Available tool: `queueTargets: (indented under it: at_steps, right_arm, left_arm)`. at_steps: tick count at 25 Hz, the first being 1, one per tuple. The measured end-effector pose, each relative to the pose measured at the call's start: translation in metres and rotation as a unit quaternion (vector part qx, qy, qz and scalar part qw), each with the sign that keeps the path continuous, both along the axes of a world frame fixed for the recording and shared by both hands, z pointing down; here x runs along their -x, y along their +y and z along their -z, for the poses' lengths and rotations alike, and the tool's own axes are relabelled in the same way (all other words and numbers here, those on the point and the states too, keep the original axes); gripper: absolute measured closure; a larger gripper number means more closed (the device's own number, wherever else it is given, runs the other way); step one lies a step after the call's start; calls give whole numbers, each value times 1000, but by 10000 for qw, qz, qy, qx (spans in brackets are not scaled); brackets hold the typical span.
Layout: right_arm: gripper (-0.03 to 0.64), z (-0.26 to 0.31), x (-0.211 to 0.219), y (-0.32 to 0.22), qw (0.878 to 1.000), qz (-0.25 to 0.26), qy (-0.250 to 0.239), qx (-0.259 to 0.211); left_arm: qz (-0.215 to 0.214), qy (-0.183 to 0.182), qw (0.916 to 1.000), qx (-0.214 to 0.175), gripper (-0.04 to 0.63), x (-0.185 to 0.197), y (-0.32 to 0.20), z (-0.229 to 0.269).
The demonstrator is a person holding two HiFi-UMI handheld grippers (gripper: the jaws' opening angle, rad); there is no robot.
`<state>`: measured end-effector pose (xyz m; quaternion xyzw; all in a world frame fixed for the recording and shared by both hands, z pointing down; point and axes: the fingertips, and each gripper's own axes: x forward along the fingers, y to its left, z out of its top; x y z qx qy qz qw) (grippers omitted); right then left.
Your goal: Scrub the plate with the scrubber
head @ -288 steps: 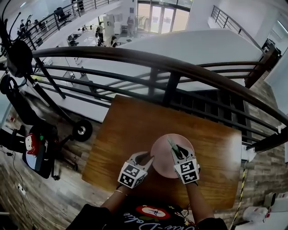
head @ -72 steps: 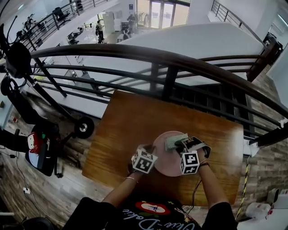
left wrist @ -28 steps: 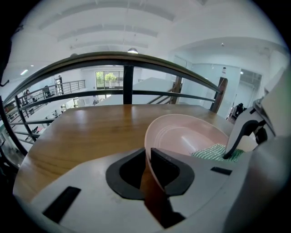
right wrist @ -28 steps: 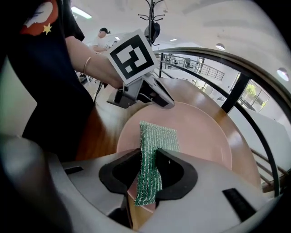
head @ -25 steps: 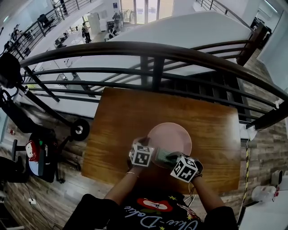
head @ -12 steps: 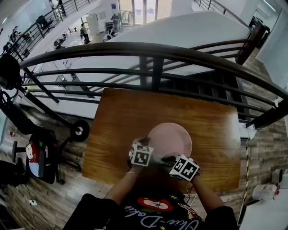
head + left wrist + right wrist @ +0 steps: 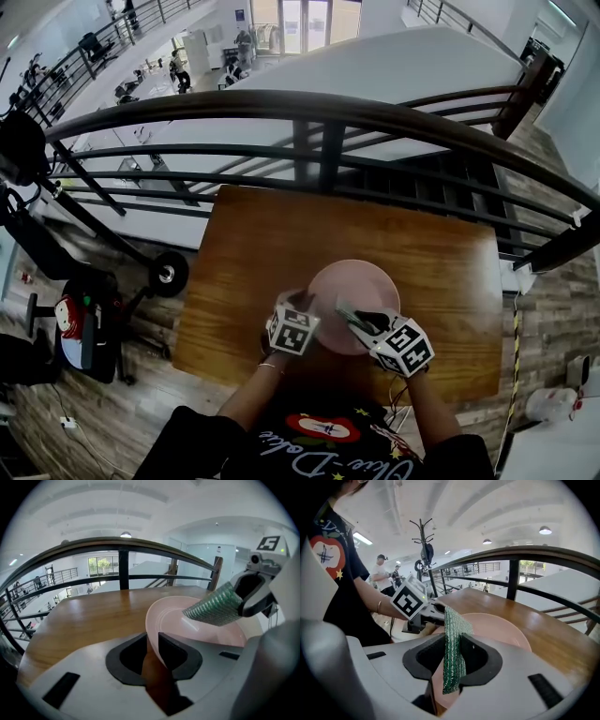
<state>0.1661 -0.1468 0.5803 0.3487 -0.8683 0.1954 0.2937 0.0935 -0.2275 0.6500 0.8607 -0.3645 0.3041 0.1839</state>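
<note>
The plate (image 7: 361, 281) sits near the table (image 7: 253, 244) edge closest to the person, its near rim hidden under both tools in the head view. The left gripper (image 7: 152, 641) has that rim between its jaws, which have just been opening and now stand loose around it (the rim leans on the right jaw, with a gap at the other). The right gripper (image 7: 452, 644) is clamped on the green scrubber (image 7: 452, 634), held above the plate; whether it touches the plate is unclear
</note>
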Motion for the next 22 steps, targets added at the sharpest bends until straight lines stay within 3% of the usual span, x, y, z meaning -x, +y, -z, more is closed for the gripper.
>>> queueTargets:
  at_steps: [6,11,14,22]
  right_arm:
    - [528,5,-5,-1,9992,-302,-202,-156]
    - [528,20,-16,-3,9970,-553,-296,-446]
    - [528,31,-25,-7,9939,-768,-356,-709]
    - [531,65,-49,-5,9802,-1352,-740,-1243]
  left_arm:
    - [-151,28,9997,-168,496,1,4,4]
    - [-26,116,9991,-419,479,9,5,17]
    - [48,245,9967,-771,548,16,6,37]
    - [-131,974,9863,-1325,592,4,25,101]
